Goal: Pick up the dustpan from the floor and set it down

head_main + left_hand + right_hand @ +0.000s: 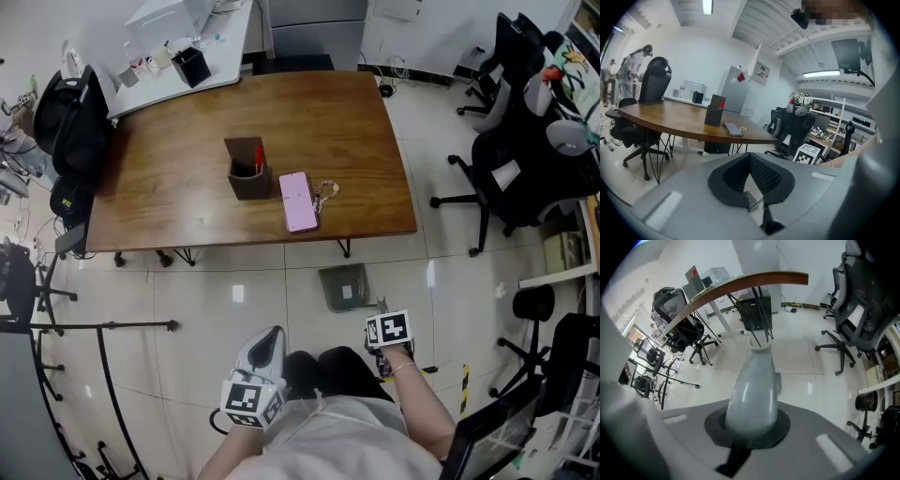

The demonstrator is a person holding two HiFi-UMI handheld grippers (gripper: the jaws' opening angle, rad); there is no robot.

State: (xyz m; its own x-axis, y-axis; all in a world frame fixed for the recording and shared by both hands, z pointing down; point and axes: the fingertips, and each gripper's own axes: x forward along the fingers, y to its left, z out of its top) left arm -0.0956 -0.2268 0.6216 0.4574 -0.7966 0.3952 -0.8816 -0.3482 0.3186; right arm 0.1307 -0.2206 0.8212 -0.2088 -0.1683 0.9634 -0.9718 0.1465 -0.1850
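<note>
The grey dustpan point(343, 286) lies on the tiled floor just in front of the wooden table point(187, 187). Its rounded grey handle point(754, 390) runs up out of my right gripper point(751, 427), which points steeply down and is shut on it. In the head view the right gripper point(383, 323) sits right behind the pan under its marker cube. My left gripper point(263, 352) hangs to the left, close to the person's body, apart from the dustpan. Its black fingertips point(751, 159) meet, and nothing is between them.
On the table stand a brown pen holder point(248, 169), a pink phone point(298, 201) and keys point(325, 192). Black office chairs point(506, 169) crowd the right side. A black stand point(94, 328) and another chair point(19, 281) are at the left.
</note>
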